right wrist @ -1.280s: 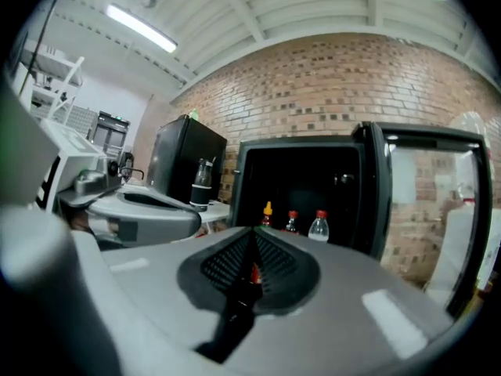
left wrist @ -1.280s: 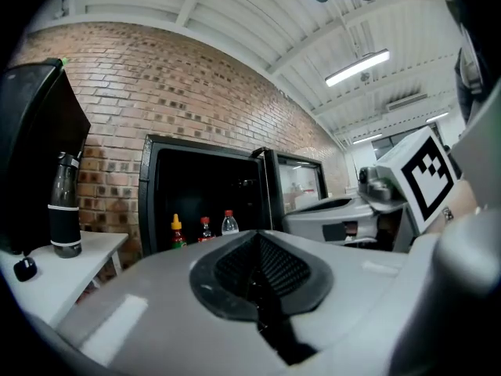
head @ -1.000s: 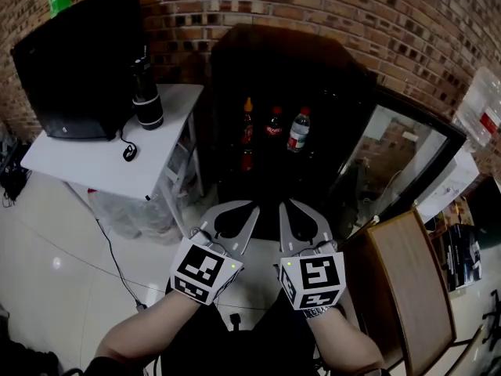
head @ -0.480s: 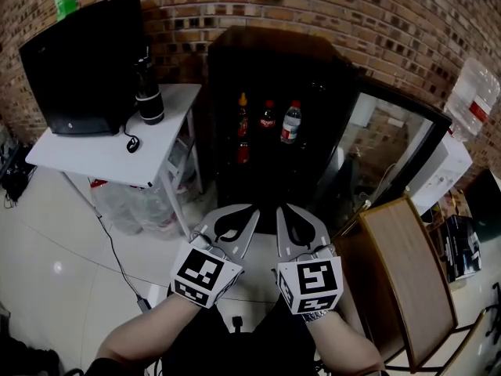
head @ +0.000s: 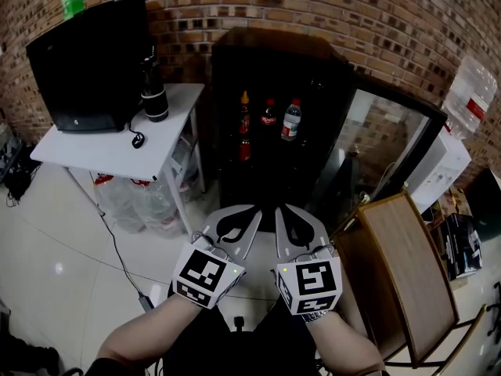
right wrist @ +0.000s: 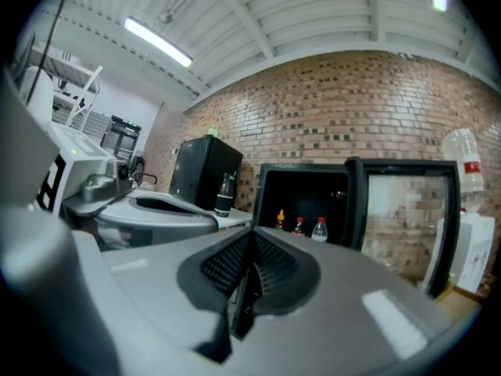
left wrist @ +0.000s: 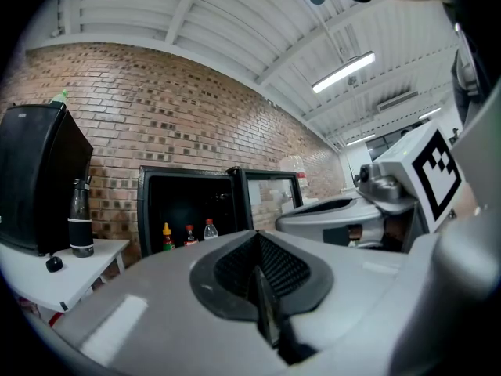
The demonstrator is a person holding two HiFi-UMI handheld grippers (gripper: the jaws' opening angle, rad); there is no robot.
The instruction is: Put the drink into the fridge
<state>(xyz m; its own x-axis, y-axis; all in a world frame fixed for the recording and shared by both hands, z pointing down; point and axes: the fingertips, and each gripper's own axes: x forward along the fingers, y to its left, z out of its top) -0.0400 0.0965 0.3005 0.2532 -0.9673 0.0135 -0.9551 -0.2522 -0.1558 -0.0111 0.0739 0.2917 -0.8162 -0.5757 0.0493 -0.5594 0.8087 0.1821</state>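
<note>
1. The black cabinet fridge (head: pixel 313 77) stands open, its glass-paned door (head: pixel 387 143) swung out to its right.
2. On its upper shelf three drinks stand in a row: an orange-capped red bottle (head: pixel 245 113), a red-capped dark cola bottle (head: pixel 268 114) and a clear plastic water bottle (head: pixel 291 121).
3. All three stand upright, long axis vertical, caps up.
4. In front of the fridge, the left gripper (head: pixel 249 210) and right gripper (head: pixel 283 210) point level toward it, each with its jaws pressed together on nothing.
</note>
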